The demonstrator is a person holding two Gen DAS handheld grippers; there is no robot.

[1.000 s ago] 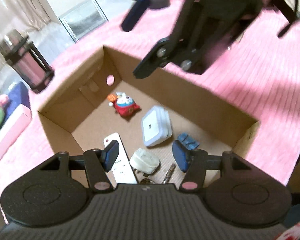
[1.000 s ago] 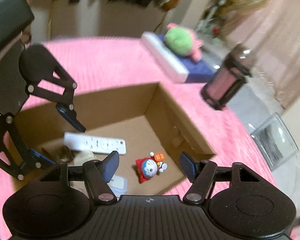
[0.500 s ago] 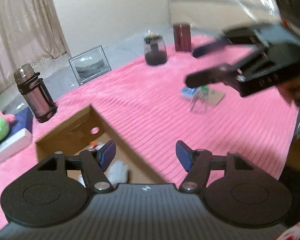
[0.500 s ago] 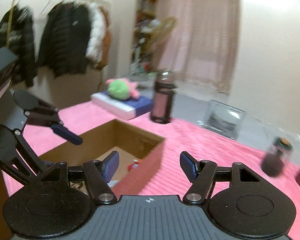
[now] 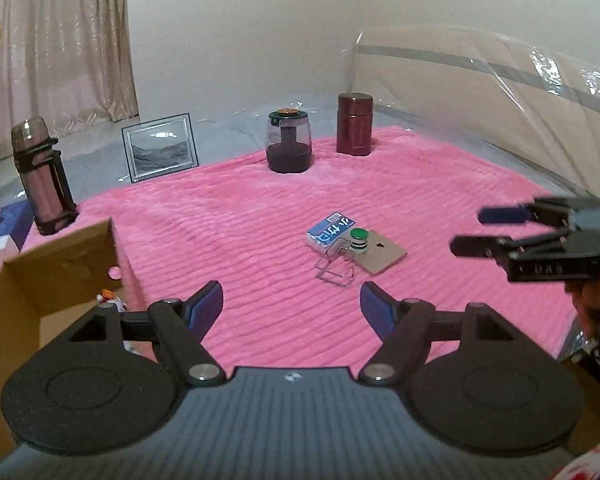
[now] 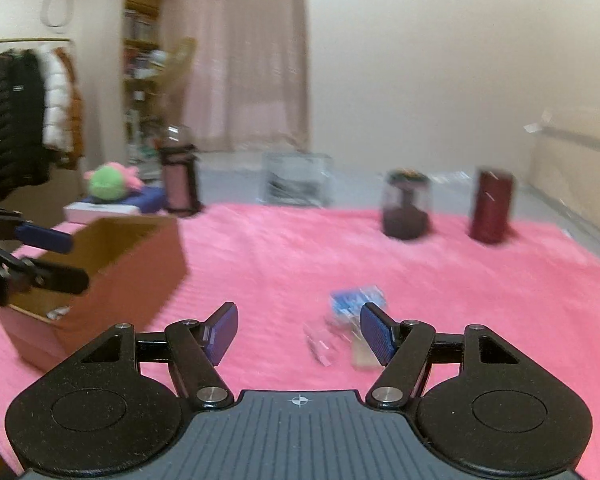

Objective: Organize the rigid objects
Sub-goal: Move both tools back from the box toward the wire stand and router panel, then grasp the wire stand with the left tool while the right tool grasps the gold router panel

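On the pink blanket lies a small pile: a blue packet, a green-capped round thing, a tan flat card and a clear wire-like piece. The pile shows blurred in the right wrist view. An open cardboard box sits at the left with small items inside; it also shows in the right wrist view. My left gripper is open and empty above the blanket. My right gripper is open and empty, and shows in the left wrist view right of the pile.
A dark jar and a maroon canister stand at the blanket's far edge. A picture frame leans behind. A thermos stands far left. A green plush on a flat box sits beyond the cardboard box.
Both grippers have lifted away from over the box and swung right toward the blanket's middle. The pile has come into view. Both stay open and empty.
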